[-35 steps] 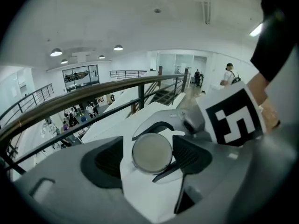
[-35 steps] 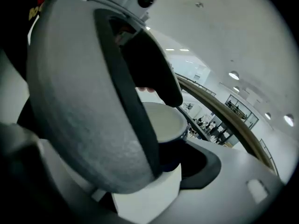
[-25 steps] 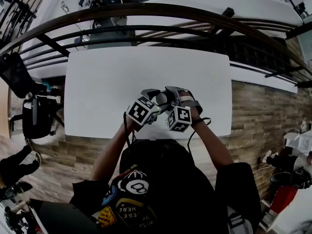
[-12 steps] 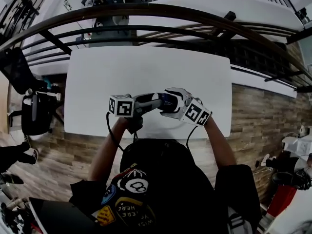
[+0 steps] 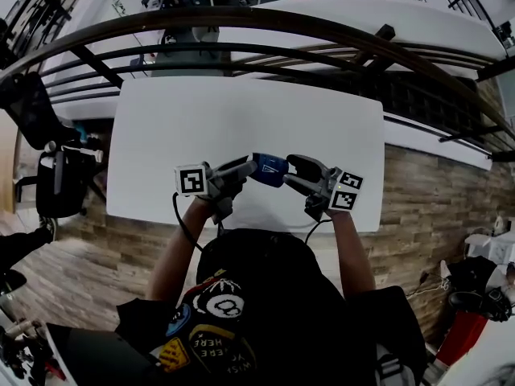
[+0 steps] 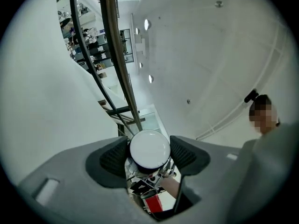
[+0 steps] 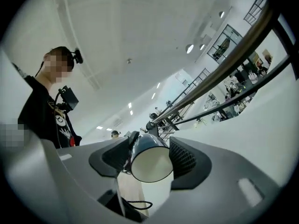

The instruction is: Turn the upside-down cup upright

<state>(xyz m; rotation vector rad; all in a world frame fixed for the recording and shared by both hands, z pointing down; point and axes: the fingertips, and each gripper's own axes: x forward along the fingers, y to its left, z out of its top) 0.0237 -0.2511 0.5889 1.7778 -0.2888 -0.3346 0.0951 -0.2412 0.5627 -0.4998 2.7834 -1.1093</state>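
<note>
Currently the cup [image 5: 269,170] hangs in the air on its side, over the near half of the counter [image 5: 241,111] and clear of it. The left gripper [image 5: 246,168] is at one end and the right gripper [image 5: 290,173] at the other, facing each other.

- Left gripper view: fingers [image 6: 114,157] closed on the cup. A white round end-face fills the gap, with pads against both sides.
- Right gripper view: fingers [image 7: 183,158] likewise closed on it. The dark blue wall and a pale round face sit between the pads.
- Which face is the mouth and which the base cannot be told for sure.

Judgement: mid-turn, the cup neither inverted nor upright. The two-handed hold is probably a regrasp.

Risks from here:
- Both grips sit on a smooth round wall near the ends. If one lets go before the other is firm, the cup could pivot in the pads or slip out.
- If the grippers pull or twist against each other, the cup could be levered out of the shallower grip. From the head view the right one seems to hold only near its fingertips.
- The cup hangs toward the counter's front edge. A dropped cup could roll off it.
- Rotating the wrong way would leave it mouth-down.
- Set down tilted, the rim could catch and the cup tip over.
</note>
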